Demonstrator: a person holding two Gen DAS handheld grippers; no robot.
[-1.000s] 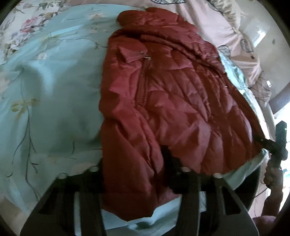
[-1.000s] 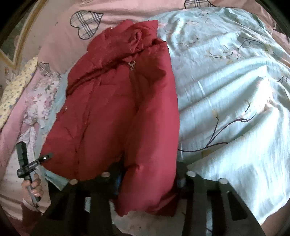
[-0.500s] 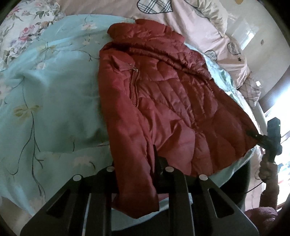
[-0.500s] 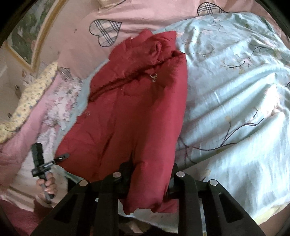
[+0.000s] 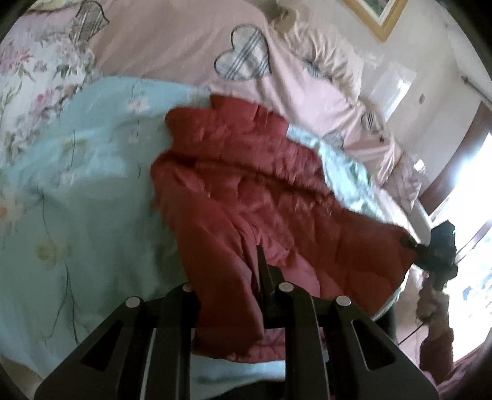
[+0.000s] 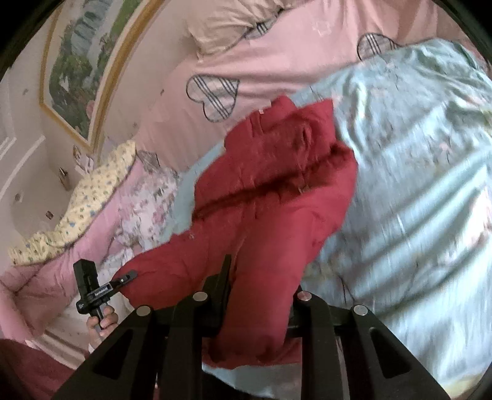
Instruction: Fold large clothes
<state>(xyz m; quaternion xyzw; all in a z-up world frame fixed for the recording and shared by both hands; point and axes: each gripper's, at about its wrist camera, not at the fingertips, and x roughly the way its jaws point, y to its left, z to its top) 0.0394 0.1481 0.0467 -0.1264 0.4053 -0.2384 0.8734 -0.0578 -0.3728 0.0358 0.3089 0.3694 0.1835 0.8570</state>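
Note:
A dark red quilted puffer jacket [image 5: 246, 190] lies on the light blue floral bedspread [image 5: 77, 190], collar toward the pillows. My left gripper [image 5: 233, 295] is shut on the jacket's hem corner and holds it raised; cloth hangs between the jaws. My right gripper [image 6: 255, 298] is shut on the other hem corner of the jacket [image 6: 270, 197]. Each gripper shows in the other's view: the right one [image 5: 412, 243] at the right edge, the left one [image 6: 129, 275] at lower left, both pinching red cloth. Both views are motion-blurred.
Pink bedding with plaid hearts [image 5: 243, 58] and pillows [image 6: 233, 24] lie at the head of the bed. A framed picture [image 6: 80, 67] hangs on the wall. A yellow floral quilt [image 6: 80, 203] lies at the bed's side. A bright doorway [image 5: 467, 221] is at the right.
Both grippers have lifted and drawn back with the jacket's hem; the lower half now hangs raised off the bedspread and more of the headboard wall shows.

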